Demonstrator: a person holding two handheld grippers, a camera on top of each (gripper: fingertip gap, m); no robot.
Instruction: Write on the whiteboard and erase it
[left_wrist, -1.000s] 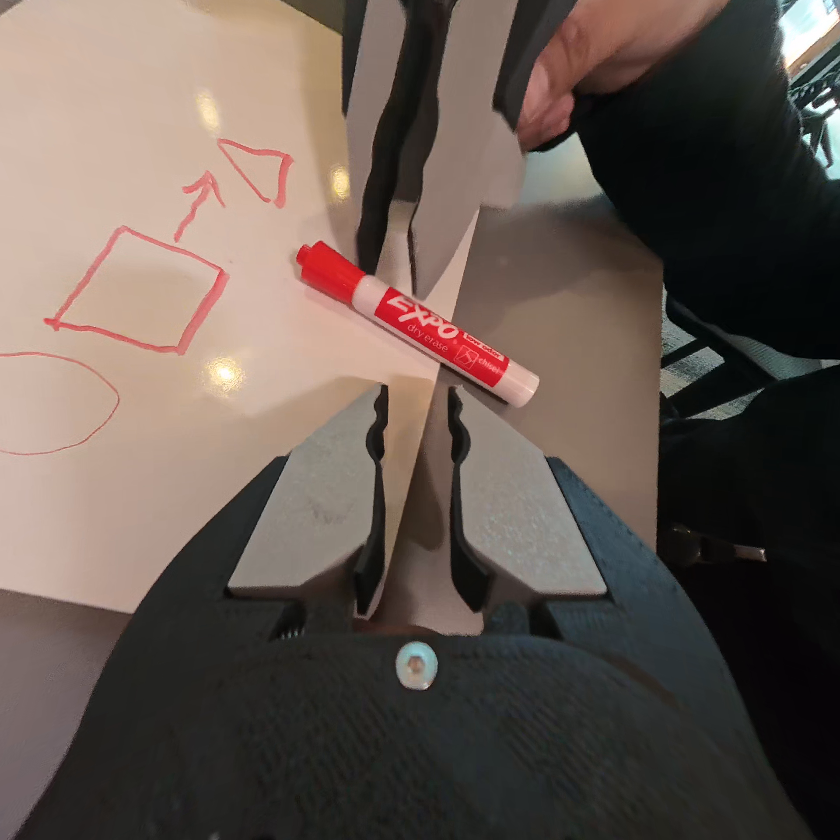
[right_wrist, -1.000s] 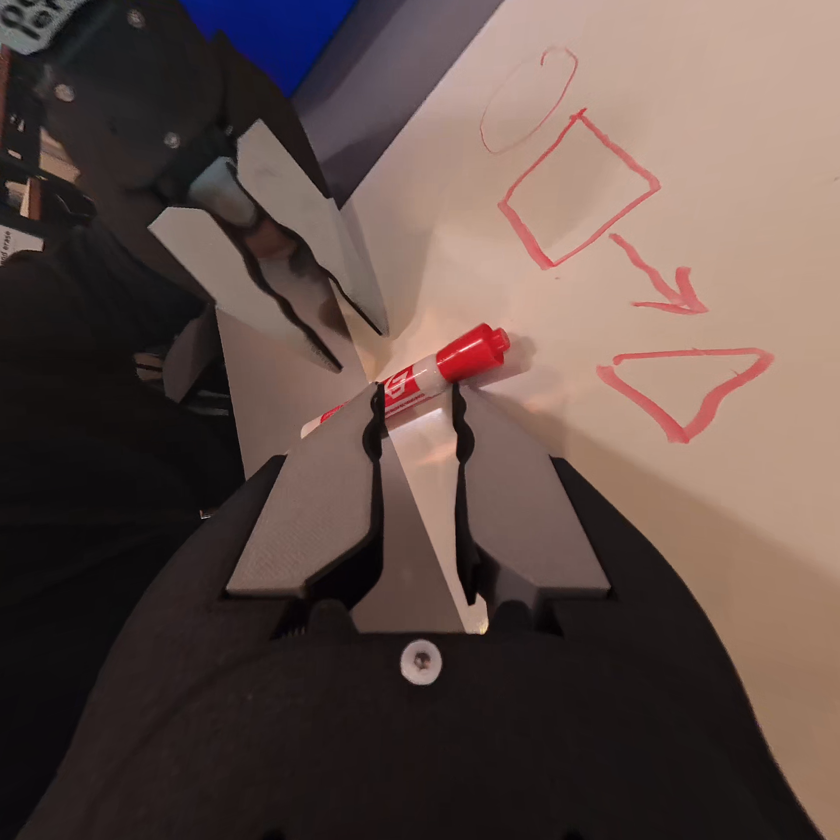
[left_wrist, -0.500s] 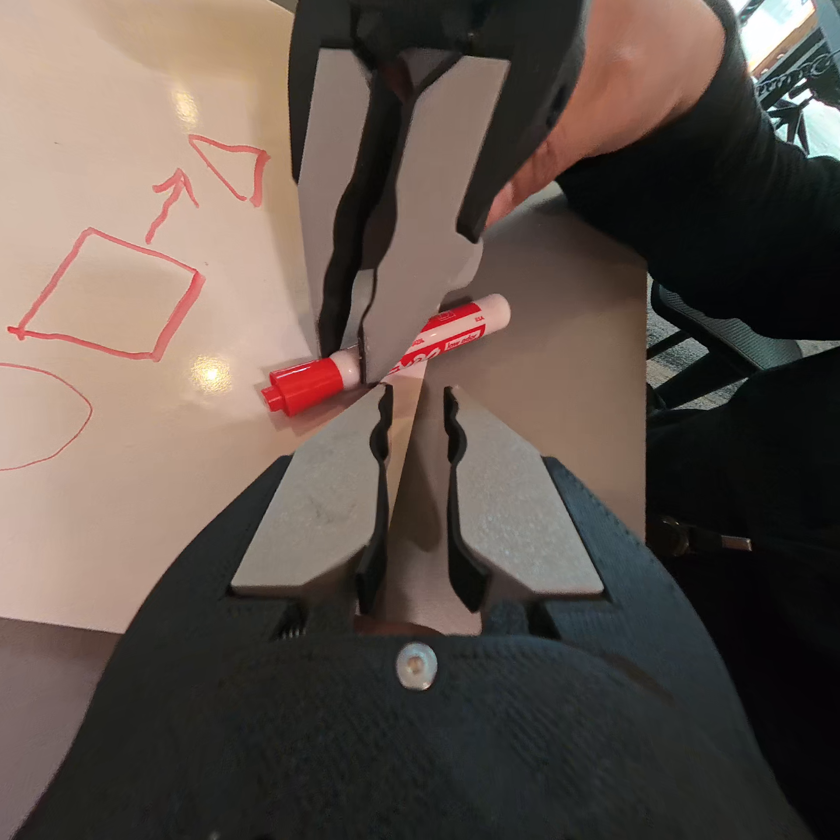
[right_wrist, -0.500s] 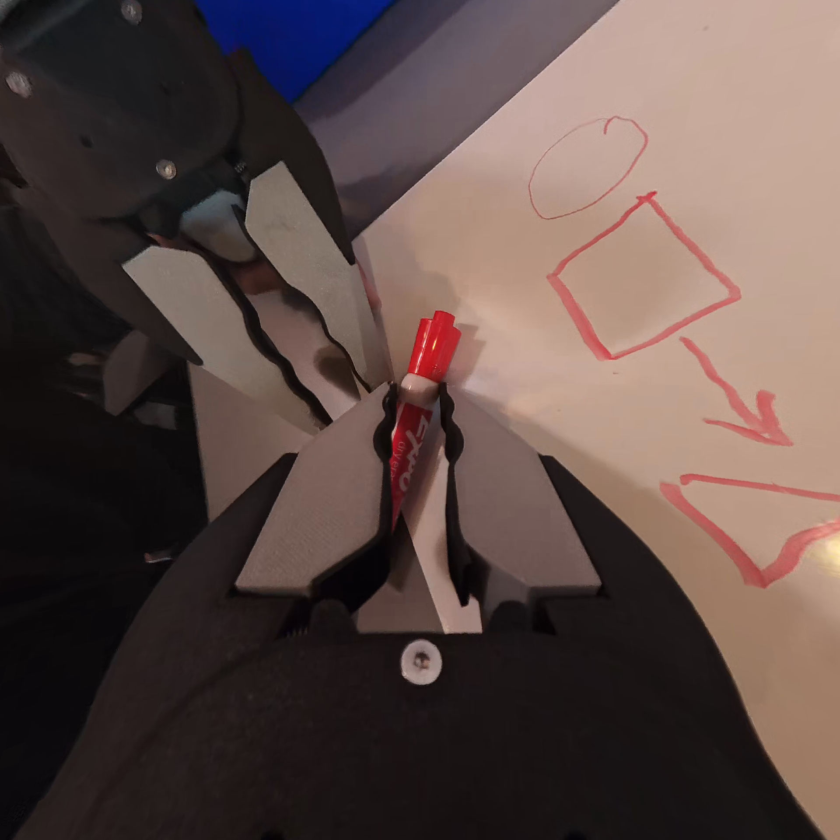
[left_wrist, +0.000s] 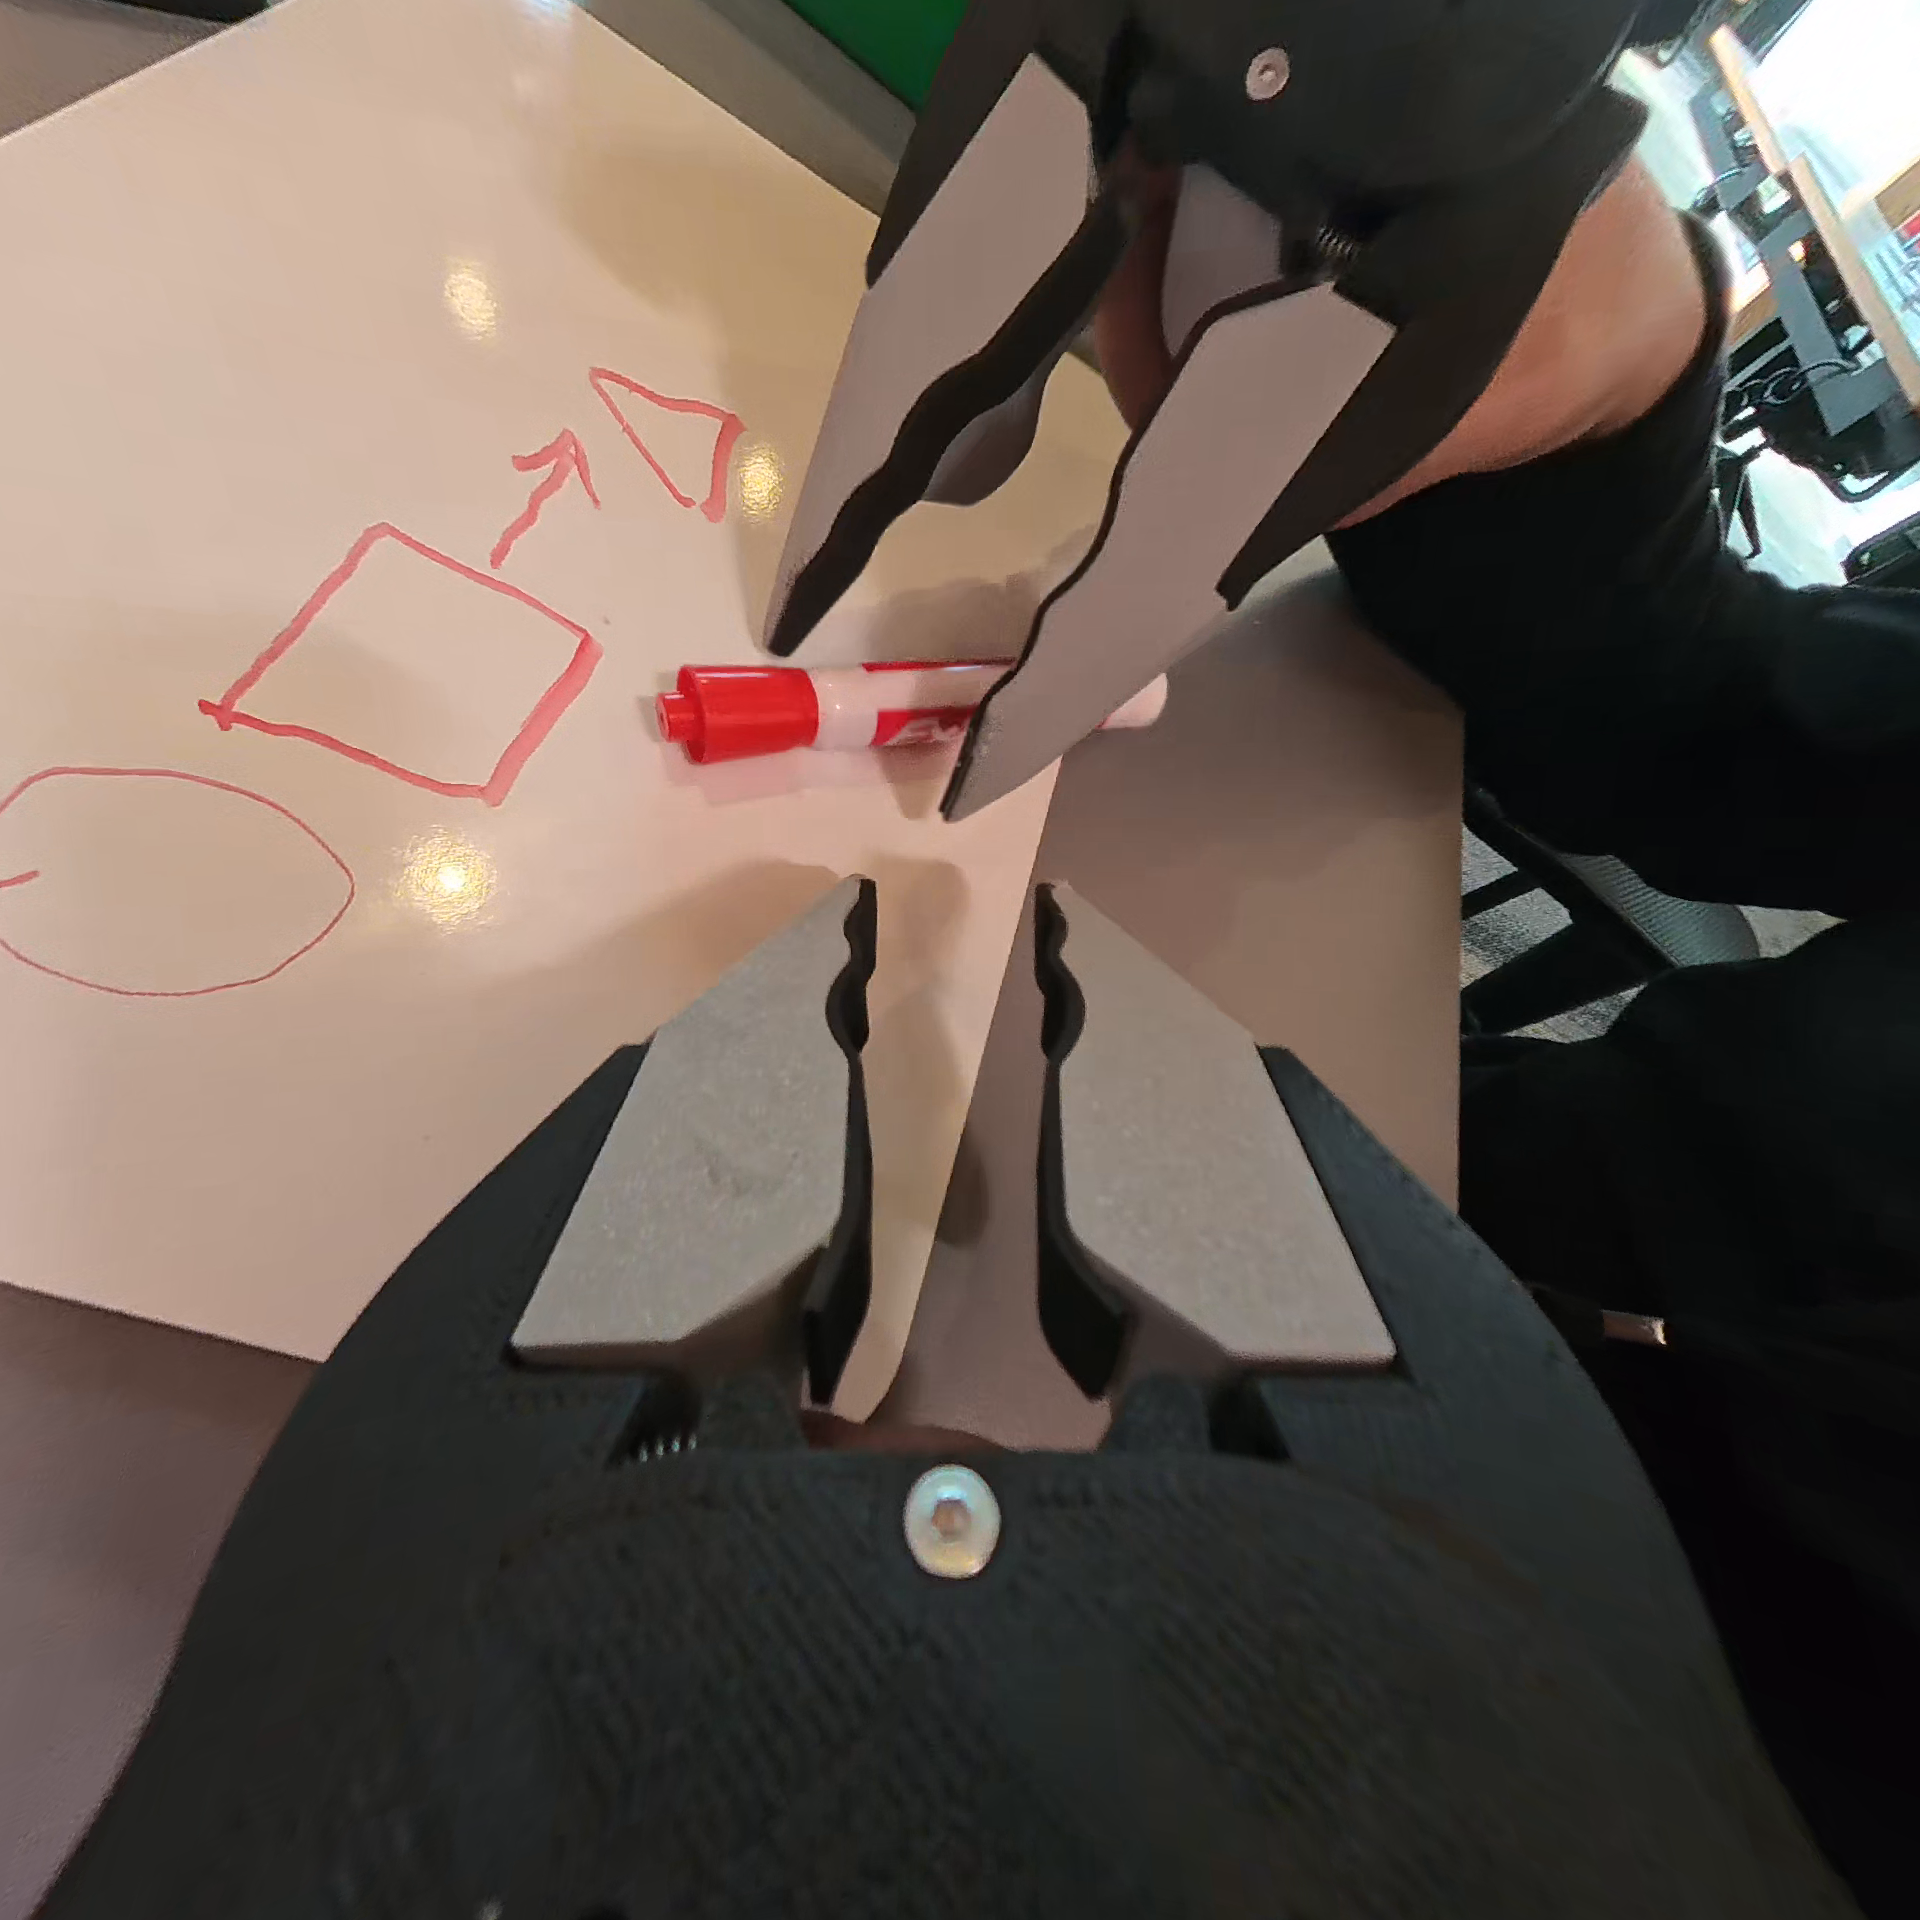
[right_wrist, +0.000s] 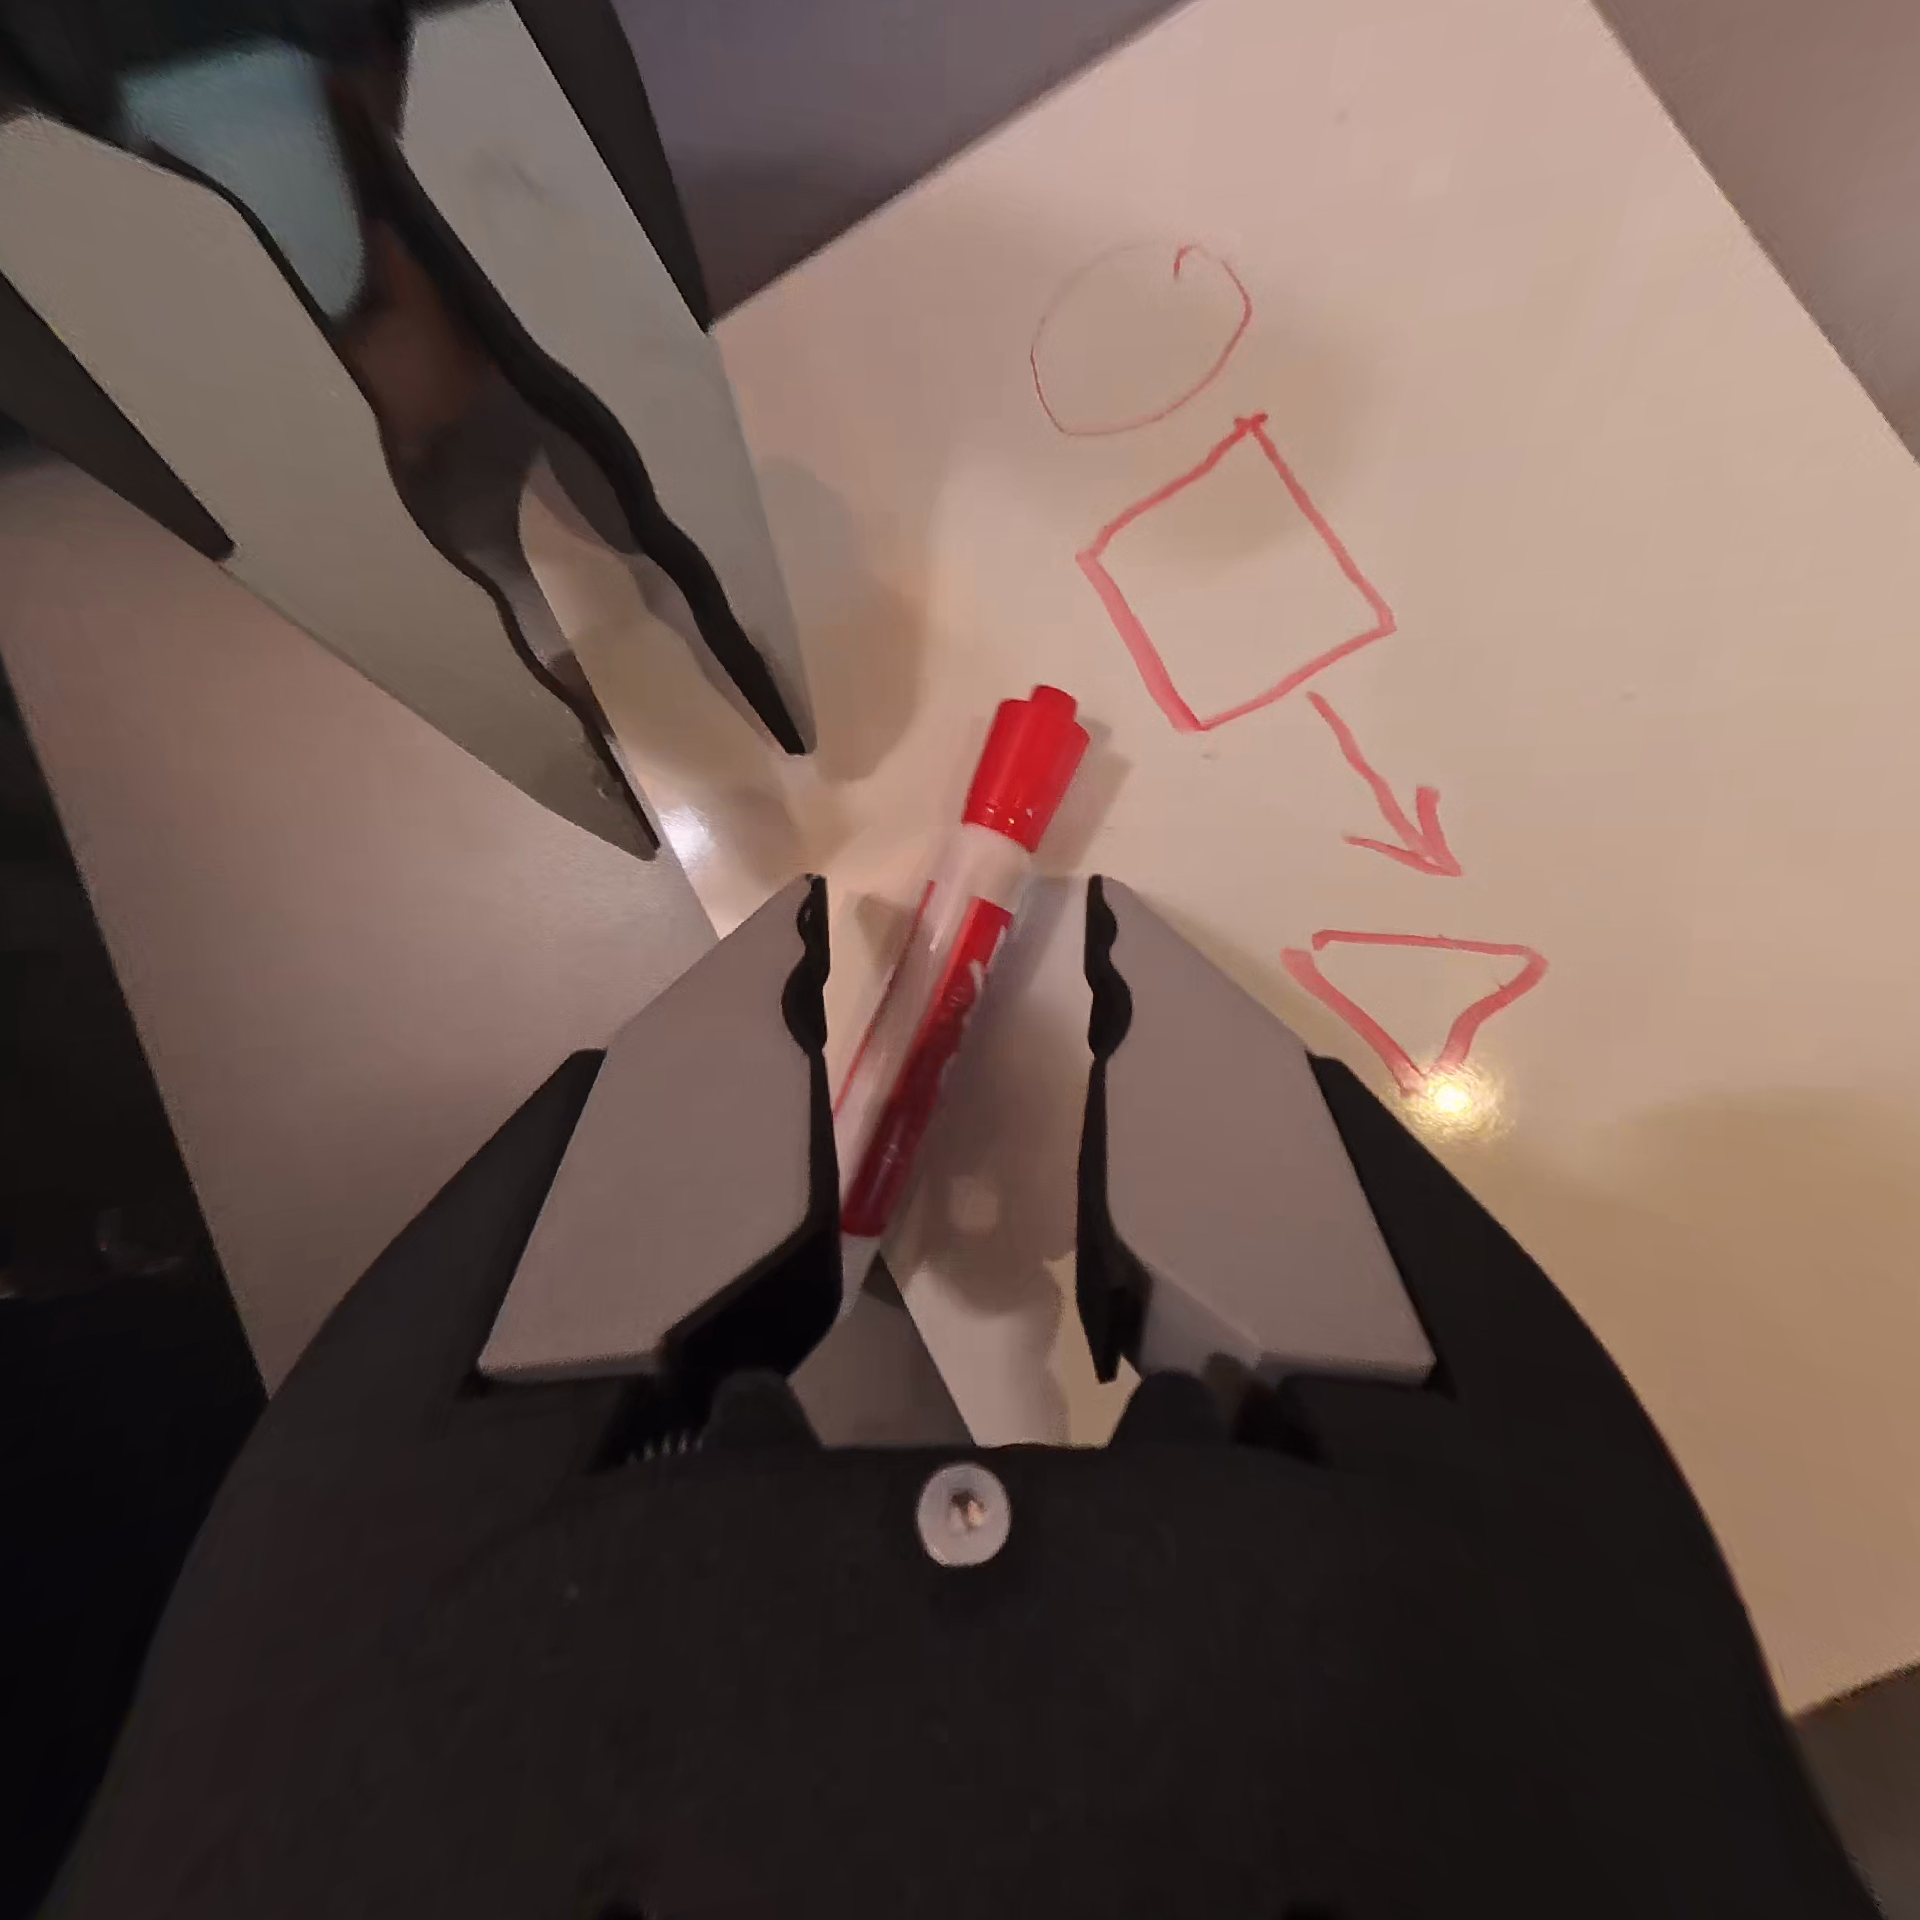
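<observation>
A white whiteboard (left_wrist: 260, 312) lies flat on a grey table, with a red circle, square, arrow and triangle drawn on it. A capped red marker (left_wrist: 748, 715) lies on the board near its right edge. My right gripper (right_wrist: 953, 894) is open, with its jaws wide on either side of the marker (right_wrist: 1023, 769) and not gripping it. It also shows in the left wrist view (left_wrist: 873, 727) coming down from above. My left gripper (left_wrist: 953, 894) is open and empty, with a narrow gap, just short of the marker. In the right wrist view it (right_wrist: 712, 795) sits at the upper left.
The grey table (left_wrist: 1247, 831) ends close on the right, beyond the board's edge. A person's dark sleeve (left_wrist: 1610, 675) and a chair (left_wrist: 1621, 935) are there. A green surface (left_wrist: 862, 42) lies past the board's far edge.
Half a second ago my right gripper was shut on the marker. Its jaws have since spread and the marker lies loose on the board, turned crosswise. My left gripper kept its narrow gap.
</observation>
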